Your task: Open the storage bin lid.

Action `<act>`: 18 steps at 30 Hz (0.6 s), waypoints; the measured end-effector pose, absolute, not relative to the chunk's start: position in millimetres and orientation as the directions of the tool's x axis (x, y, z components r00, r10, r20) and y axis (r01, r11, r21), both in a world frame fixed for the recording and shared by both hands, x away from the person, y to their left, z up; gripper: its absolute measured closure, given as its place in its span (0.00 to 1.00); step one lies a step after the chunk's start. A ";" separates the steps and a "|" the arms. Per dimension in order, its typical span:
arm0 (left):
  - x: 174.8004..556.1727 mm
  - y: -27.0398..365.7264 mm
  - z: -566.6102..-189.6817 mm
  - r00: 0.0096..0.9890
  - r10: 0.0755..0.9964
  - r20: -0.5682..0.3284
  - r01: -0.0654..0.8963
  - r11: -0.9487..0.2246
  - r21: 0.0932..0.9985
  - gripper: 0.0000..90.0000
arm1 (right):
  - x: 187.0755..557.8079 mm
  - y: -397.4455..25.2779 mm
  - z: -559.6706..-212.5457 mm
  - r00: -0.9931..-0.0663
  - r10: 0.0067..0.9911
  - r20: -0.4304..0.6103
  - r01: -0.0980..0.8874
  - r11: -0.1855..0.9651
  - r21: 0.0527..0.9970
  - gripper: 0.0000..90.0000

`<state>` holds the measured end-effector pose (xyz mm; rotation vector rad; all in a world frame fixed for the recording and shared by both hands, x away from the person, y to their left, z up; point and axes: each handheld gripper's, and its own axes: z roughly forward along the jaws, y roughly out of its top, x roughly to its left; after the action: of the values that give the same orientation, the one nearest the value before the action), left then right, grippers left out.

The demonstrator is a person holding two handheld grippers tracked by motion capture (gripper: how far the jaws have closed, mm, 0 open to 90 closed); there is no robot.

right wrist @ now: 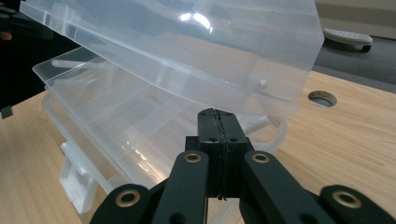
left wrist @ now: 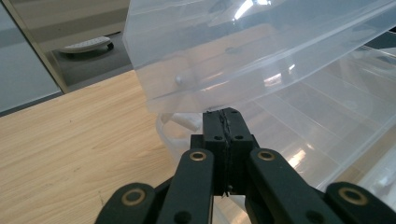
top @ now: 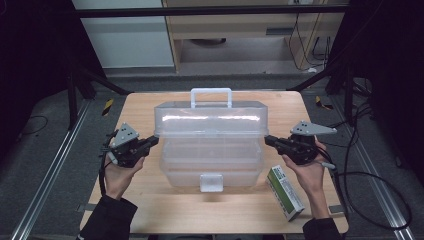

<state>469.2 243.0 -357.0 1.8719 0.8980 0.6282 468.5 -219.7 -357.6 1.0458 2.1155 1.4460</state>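
The green-and-white carton (top: 285,193) carries print, but it is too small to read.

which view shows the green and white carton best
The high view: the green and white carton lies whole on the table, beside the clear plastic box and under the right hand. The gripper views look at the box's raised lid instead.
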 end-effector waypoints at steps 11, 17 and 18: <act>462.8 242.8 -360.9 0.579 0.812 0.077 0.330 -0.319 0.888 0.95 | 467.6 -218.8 -359.1 -0.659 0.746 0.096 0.370 0.211 0.905 1.00; 458.4 248.0 -363.1 0.551 0.829 0.094 0.332 -0.322 0.887 0.84 | 467.6 -217.6 -360.2 -0.658 0.747 0.090 0.376 0.222 0.900 1.00; 459.6 247.9 -363.2 0.550 0.830 0.097 0.330 -0.323 0.887 0.81 | 467.5 -217.4 -360.3 -0.657 0.749 0.089 0.376 0.223 0.899 1.00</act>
<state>459.6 247.9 -363.2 1.8929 0.9447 0.7038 467.5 -217.4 -360.3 1.0428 2.1398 1.4131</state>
